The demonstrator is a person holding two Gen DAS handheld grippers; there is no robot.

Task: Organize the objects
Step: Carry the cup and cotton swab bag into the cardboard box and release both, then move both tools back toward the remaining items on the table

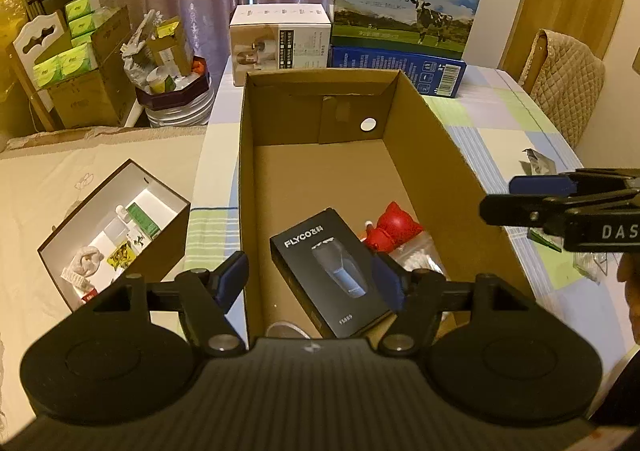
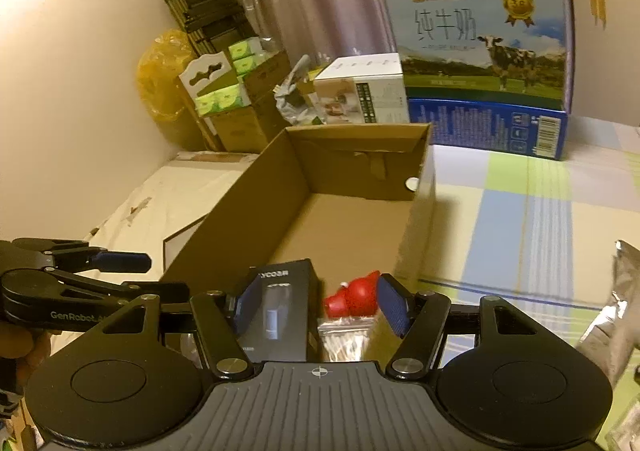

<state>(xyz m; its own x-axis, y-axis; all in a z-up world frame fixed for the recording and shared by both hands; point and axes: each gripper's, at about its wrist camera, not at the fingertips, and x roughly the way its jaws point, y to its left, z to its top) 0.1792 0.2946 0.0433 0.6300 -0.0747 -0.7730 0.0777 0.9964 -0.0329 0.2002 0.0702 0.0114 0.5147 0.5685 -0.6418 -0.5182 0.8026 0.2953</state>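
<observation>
Left wrist view had your left gripper [image 1: 312, 283] and right gripper [image 2: 320, 305] both spread (holding nothing) over the cardboard box [image 1: 432, 155], so next you probably needed another item.

left wrist cam looks down, close over the near end of the cardboard box [image 1: 316, 155]. right wrist cam sits lower and further right, same way. both share the box and milk carton [image 2: 480, 43] (far end).
</observation>
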